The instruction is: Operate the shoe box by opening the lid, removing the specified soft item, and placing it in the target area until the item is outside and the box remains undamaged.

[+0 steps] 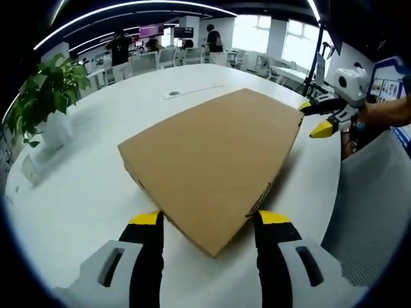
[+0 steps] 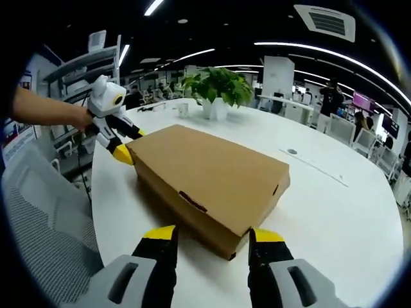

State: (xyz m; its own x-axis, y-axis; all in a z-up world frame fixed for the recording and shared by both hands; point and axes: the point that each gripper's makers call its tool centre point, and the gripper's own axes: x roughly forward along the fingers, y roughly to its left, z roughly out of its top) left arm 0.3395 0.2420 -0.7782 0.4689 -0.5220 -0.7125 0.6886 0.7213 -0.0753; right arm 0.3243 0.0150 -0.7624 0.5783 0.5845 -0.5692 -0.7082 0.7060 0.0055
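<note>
A: Lid's shut on the box (image 1: 212,167), which sits mid-table (image 1: 83,192). Left gripper (image 1: 209,221) and right gripper (image 2: 212,236) both gape at opposite corners.
B: Opening step, then. Next, nip the lid's edge and lift gently.

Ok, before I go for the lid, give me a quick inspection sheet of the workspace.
Surface: white round table, bare around the box.
Job's things: cardboard shoe box, lid closed, lying flat.
Clutter: potted plant and a small flat item beyond the box.
Grippers: left gripper open, straddling one box corner; right gripper open, straddling the opposite corner.
Cables: nothing seen.
Surroundings: open office, desks, people standing far off, grey chair beside the table.
</note>
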